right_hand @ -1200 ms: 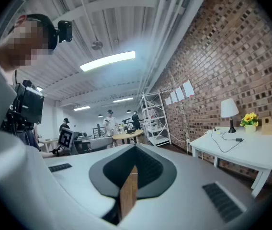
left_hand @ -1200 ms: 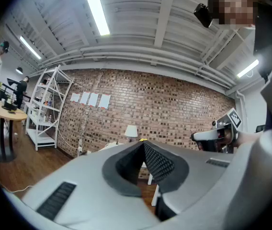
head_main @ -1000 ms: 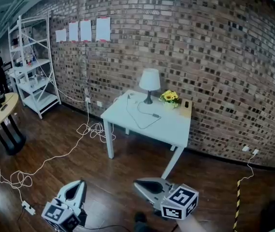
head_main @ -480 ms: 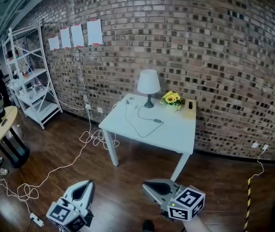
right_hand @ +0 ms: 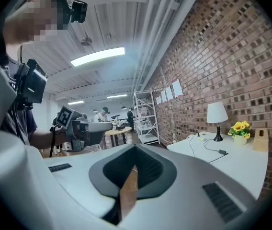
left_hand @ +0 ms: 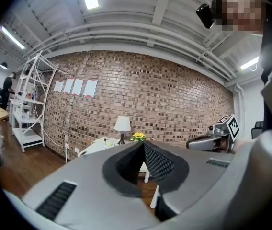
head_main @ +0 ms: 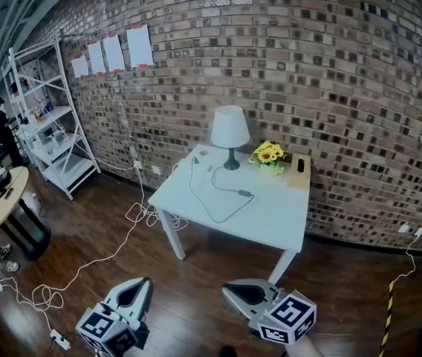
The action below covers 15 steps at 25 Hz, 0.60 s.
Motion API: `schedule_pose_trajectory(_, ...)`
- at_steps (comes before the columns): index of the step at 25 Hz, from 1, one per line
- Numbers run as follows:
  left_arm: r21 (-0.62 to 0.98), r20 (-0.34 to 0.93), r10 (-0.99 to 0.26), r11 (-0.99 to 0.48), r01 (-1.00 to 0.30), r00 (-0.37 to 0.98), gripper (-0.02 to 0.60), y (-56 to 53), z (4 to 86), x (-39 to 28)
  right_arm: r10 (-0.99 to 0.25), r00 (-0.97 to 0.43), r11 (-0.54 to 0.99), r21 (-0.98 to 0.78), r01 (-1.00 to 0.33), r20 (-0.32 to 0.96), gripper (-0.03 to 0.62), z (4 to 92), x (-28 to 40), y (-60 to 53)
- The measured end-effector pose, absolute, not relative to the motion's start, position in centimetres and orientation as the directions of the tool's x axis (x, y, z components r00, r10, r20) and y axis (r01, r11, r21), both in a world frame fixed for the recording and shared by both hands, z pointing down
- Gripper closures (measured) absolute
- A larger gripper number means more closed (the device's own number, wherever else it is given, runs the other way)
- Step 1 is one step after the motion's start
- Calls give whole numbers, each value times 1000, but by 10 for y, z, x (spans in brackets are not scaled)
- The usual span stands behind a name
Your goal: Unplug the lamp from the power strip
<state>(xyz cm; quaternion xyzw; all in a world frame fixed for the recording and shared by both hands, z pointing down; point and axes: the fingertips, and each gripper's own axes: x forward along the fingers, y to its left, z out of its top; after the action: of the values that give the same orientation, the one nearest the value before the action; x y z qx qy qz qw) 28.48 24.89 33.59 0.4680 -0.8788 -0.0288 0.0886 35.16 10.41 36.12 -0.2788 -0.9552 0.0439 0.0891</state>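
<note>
The left gripper and right gripper are pinched closed and empty, well away from the table, with nothing to grab yet.

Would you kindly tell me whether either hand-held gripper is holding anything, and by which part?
Nothing is held: the left hand-held gripper and the right hand-held gripper both show jaws together, with nothing between them.

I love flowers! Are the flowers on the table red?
No, the flowers beside the lamp are yellow.
</note>
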Motion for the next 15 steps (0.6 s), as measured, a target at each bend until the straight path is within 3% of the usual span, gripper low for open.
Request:
schedule_pose_trajectory(9, 108, 186, -819, 566, -818, -542, 568, 203, 341, 263, 563, -823, 819, -188, 542, 82, 608, 367, 320, 62)
schedule_pose_trajectory(15, 103, 202, -809, 577, -810, -551, 568, 192, 343, 257, 611, -784, 788, -184, 588, 110, 606, 375, 310, 59)
